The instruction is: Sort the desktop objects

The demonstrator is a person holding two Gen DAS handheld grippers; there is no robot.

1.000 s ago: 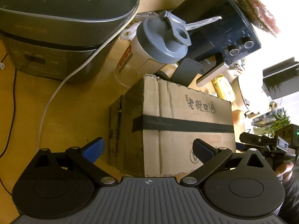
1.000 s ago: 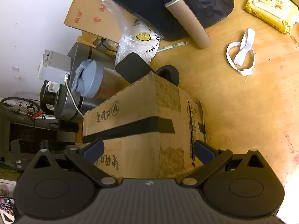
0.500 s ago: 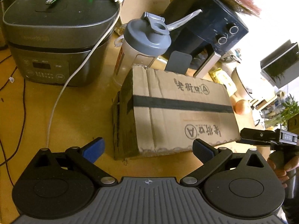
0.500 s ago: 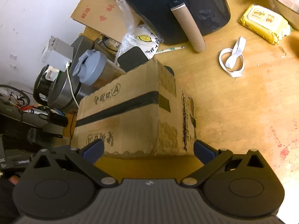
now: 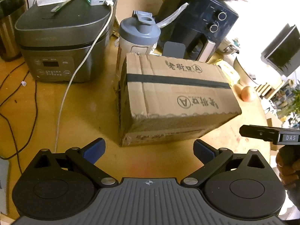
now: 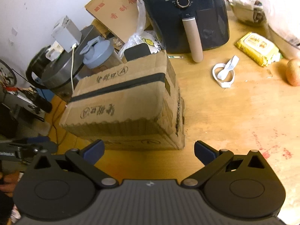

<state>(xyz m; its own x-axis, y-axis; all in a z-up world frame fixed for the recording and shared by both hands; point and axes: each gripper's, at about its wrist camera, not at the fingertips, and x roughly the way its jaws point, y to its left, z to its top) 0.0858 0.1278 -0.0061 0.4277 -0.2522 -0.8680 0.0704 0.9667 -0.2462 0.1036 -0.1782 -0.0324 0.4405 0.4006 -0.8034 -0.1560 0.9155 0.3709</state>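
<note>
A taped cardboard box (image 5: 174, 97) sits on the wooden table (image 5: 78, 112), also seen in the right wrist view (image 6: 127, 105). My left gripper (image 5: 149, 150) is open and empty, just short of the box's near left corner. My right gripper (image 6: 149, 151) is open and empty, just short of the box's near right corner. A shaker bottle with a grey lid (image 5: 137, 35) stands right behind the box. The other gripper's body (image 5: 270, 134) shows at the right edge of the left wrist view.
A rice cooker (image 5: 60, 43) with a white cable stands back left. A dark air fryer (image 6: 185, 13) stands behind the box. A white strap (image 6: 224, 73), a yellow wipes pack (image 6: 257, 48) and a fruit (image 6: 292, 72) lie to the right. Black cables (image 5: 11, 101) run along the left.
Both grippers have pulled back and up from the box, which now lies farther off and rests on the table. Both stay open.
</note>
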